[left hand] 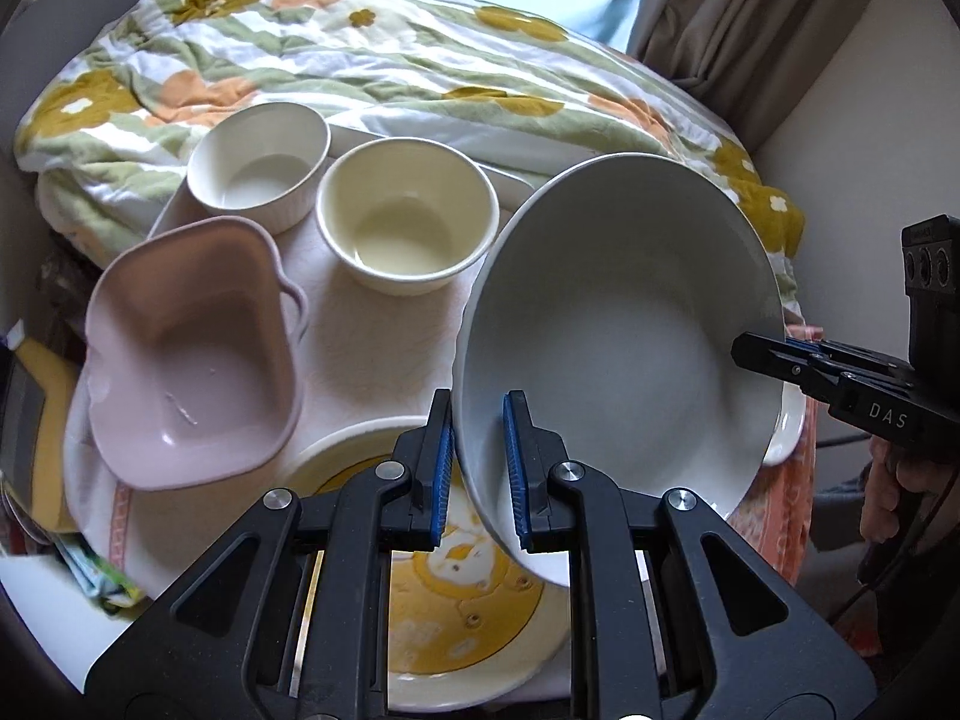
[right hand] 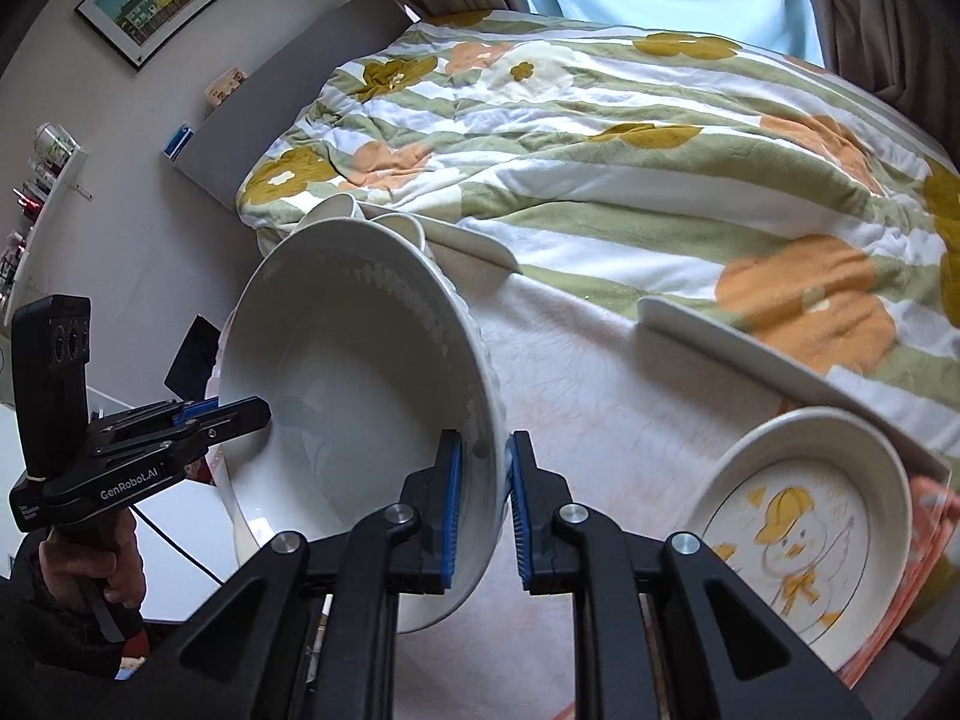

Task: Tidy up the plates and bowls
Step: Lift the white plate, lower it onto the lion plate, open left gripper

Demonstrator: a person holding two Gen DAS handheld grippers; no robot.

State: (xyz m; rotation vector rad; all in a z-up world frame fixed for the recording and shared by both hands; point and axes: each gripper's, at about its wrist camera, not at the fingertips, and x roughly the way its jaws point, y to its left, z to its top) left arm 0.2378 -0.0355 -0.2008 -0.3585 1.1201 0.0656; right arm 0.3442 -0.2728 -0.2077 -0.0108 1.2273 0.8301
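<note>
On the left of the left wrist view a pink dish (left hand: 192, 354) sits on the towel-covered tray (left hand: 372, 348), with a ribbed white bowl (left hand: 258, 162) and a cream bowl (left hand: 408, 216) behind it. Below, a duck plate (left hand: 456, 594) lies flat under the left gripper (left hand: 477, 468), which is pinching the near rim of the big bowl (left hand: 624, 324). That bowl is tilted and looks lifted clear of the tray. At its far right rim the right gripper (left hand: 780, 354) is clamped on too.

The step in hand seems to be carrying the big bowl two-handed to a new spot, likely to stack or nest it (where exactly I cannot tell). The next move calls for both hands travelling together at a matched height, levelling the bowl, and lowering it before either grip lets go.

Readable writing: "DAS" on the right gripper's body in the left view; in the right wrist view, "GenRobot.AI" on the left gripper (right hand: 240, 411). There the right gripper (right hand: 486, 510) pinches the bowl's wall, and the duck plate (right hand: 804, 522) lies to the right
</note>
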